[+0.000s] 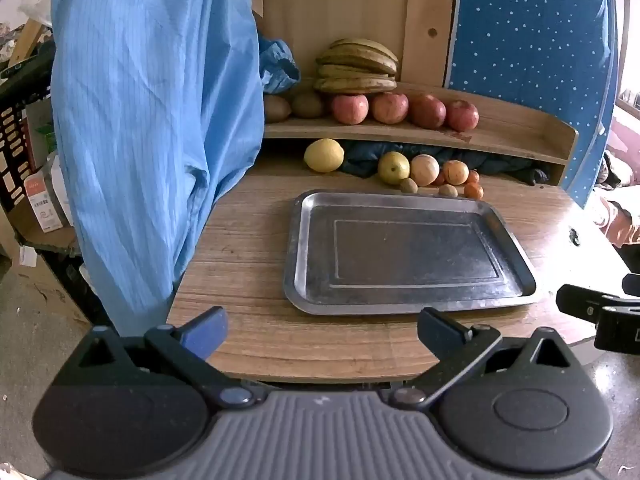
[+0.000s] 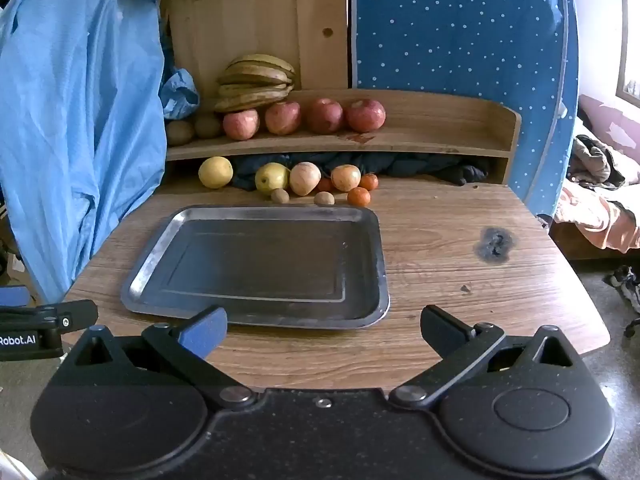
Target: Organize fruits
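Note:
An empty metal tray [image 1: 312,248] [image 2: 160,248] lies on the wooden table. Behind it sit loose fruits: a yellow lemon [image 1: 324,155] [image 2: 215,172], a green apple [image 1: 394,168] [image 2: 272,178], pale apples, small kiwis [image 1: 409,186] [image 2: 280,196] and tangerines [image 1: 474,191] [image 2: 358,196]. On the shelf [image 1: 500,136] [image 2: 440,140] are bananas [image 1: 356,66] [image 2: 256,80], red apples [image 1: 350,109] [image 2: 282,117] and kiwis. My left gripper [image 1: 322,332] and right gripper [image 2: 324,330] are both open and empty, at the table's near edge, short of the tray.
A blue coat [image 1: 152,120] [image 2: 72,120] hangs at the table's left. A blue dotted panel [image 1: 528,40] [image 2: 460,32] stands behind the shelf on the right. A dark burn mark [image 2: 494,244] is on the table right of the tray.

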A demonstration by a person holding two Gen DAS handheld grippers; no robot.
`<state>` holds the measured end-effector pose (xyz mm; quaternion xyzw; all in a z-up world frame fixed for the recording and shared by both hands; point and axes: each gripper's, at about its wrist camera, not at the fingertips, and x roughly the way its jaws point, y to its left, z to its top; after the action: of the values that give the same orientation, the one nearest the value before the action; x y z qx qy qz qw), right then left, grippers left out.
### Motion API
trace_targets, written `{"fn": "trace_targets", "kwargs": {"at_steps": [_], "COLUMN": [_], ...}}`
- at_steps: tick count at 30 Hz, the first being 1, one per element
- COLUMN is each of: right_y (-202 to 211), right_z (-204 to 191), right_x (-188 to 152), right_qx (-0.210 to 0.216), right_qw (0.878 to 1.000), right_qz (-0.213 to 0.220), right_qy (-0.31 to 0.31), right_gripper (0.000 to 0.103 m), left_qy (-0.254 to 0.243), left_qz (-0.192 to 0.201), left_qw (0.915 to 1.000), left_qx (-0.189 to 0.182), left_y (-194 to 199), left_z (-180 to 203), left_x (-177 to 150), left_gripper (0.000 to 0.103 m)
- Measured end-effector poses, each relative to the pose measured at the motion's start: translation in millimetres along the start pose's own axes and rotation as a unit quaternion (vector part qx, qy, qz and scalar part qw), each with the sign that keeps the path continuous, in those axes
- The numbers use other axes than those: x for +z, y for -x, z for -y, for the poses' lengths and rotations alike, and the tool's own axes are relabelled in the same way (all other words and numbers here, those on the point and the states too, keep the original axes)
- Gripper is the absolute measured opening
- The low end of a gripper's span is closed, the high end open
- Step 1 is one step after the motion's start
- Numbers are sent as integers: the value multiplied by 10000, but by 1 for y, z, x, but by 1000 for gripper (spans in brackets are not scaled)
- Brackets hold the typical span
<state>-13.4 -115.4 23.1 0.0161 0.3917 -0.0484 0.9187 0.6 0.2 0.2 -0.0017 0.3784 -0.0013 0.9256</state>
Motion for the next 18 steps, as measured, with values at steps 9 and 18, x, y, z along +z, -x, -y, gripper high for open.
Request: {"fn": "trace_targets", "kwargs": {"at_steps": [9, 18], "right_y": [-1, -1], "right_z": [0, 1], "right_x": [1, 1], "right_qx": [-13, 7], "right_qw": [10000, 10000], "right_qz": [-43, -38], "right_qy": [6, -11], "right_gripper": [103, 103], "left_qy": [19, 46], "left_qz": [30, 20], "left_qw": [10000, 10000], "left_qx": [-1, -16], "left_y": [0, 0], "left_z": [1, 0], "left_x": [-1, -1], "left_gripper": [103, 103]}}
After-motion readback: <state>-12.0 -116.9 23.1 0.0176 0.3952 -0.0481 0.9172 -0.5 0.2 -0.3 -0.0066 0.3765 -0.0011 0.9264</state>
